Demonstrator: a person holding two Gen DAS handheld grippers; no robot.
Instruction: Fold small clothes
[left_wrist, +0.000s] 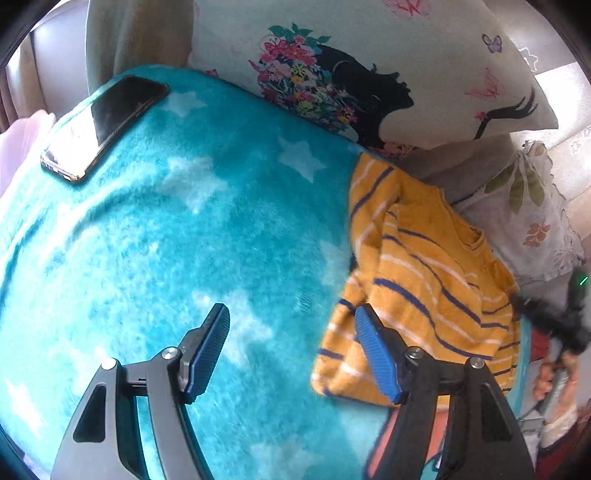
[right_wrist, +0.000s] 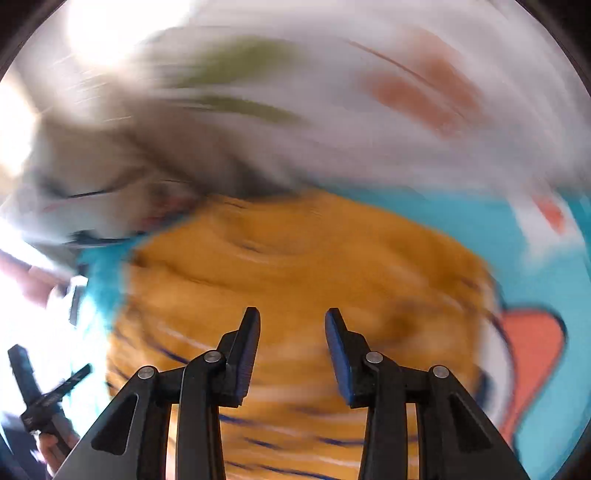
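Note:
A small mustard-yellow shirt with navy and white stripes (left_wrist: 424, 266) lies crumpled on a turquoise star blanket (left_wrist: 177, 236), at its right side. My left gripper (left_wrist: 291, 317) is open and empty above the blanket; its right finger sits over the shirt's lower left edge. In the right wrist view, which is heavily motion-blurred, the shirt (right_wrist: 295, 266) fills the middle and my right gripper (right_wrist: 291, 317) hovers over it, open and empty. The right gripper also shows at the far right of the left wrist view (left_wrist: 554, 325).
A black phone (left_wrist: 107, 118) lies on the blanket at the far left. A printed pillow (left_wrist: 369, 74) leans behind the blanket. A leaf-patterned cloth (left_wrist: 524, 206) lies to the right of the shirt. An orange shape on the blanket (right_wrist: 532, 354) shows at the right.

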